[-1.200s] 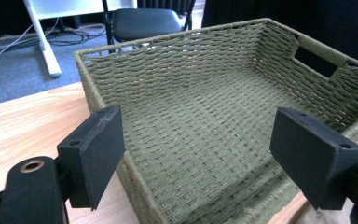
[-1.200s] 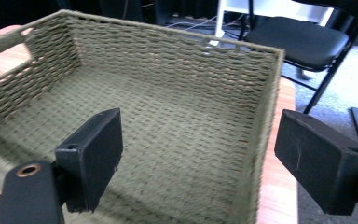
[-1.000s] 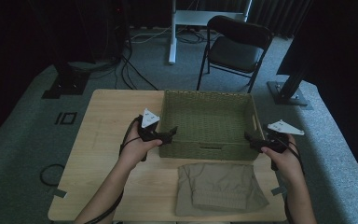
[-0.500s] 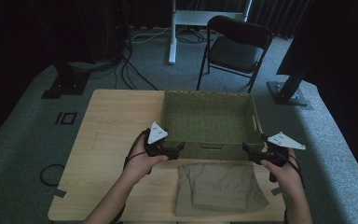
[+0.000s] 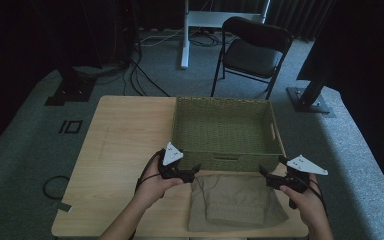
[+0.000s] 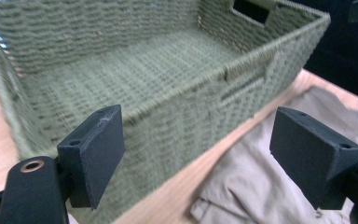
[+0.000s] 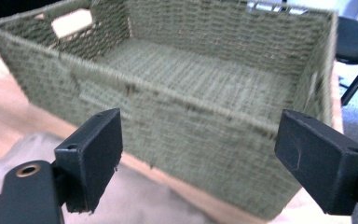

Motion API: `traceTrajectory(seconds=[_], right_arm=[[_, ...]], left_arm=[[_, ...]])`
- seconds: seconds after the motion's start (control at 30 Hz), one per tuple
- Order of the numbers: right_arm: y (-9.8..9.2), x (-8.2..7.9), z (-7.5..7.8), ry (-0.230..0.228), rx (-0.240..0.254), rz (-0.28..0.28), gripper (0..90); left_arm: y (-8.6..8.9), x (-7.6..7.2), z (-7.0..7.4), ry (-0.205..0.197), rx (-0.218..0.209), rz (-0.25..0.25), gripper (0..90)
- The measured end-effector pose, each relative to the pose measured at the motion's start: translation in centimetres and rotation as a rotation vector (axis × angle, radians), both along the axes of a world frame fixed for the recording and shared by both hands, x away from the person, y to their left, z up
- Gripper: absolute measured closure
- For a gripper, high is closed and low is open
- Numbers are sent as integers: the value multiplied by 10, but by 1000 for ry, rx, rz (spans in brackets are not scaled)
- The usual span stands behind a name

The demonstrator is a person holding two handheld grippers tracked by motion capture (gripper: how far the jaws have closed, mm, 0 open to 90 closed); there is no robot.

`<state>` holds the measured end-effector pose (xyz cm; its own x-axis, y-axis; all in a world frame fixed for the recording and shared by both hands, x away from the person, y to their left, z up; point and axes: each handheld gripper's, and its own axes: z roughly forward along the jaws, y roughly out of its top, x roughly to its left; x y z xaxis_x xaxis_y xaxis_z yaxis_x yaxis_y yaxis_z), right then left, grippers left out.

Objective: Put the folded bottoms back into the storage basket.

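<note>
Two grippers work at a light wooden table [image 5: 120, 150] standing on grey-green carpet [image 5: 25, 150] in a dim room. Far side: a black folding chair [image 5: 252, 52], a white desk leg [image 5: 184, 35], cables on the floor, and dark stand bases at left and right.

On the table's far right sits an olive woven basket [image 5: 225, 132], nothing in it. Just near of the basket lies a tan folded cloth [image 5: 235, 202], close to the table's near edge, its far edge about touching the basket's near wall.

The left gripper [image 5: 192, 172] hovers at the cloth's far left corner, the right gripper [image 5: 266, 175] at its far right corner, each held in a hand coming from the near edge. Grey three-cornered plates sit on top of both.

The high view gives the whole layout. The left gripper view adds detail: basket weave close up, a handle slot in the end wall, the cloth [image 6: 261, 177] low right with a seam or hem fold. The right gripper view shows the basket's [image 7: 205, 107] near wall, a handle cutout with wood visible through it, and the cloth [image 7: 135, 200] blurred beneath.

Left gripper [image 6: 196, 158] jaws are spread wide, nothing between the pads. Right gripper [image 7: 198, 161] jaws are spread wide too, pinching nothing.

The cloth looks soft, wrinkled, khaki, folded to a rough rectangle.
</note>
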<state>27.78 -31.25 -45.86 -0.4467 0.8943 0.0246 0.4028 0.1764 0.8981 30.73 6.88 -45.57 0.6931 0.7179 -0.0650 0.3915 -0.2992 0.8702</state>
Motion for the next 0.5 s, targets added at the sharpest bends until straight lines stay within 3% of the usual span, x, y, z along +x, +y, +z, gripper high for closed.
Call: traceTrajectory(seconds=[0.2, 0.5], right_arm=[[-1, -8, -22, 47, -7, 11, 165], [-7, -10, -50, 100, -12, -23, 135]], left_arm=[[-1, -7, -18, 46, 23, -3, 188], [-3, -14, -42, 93, 52, -11, 188]])
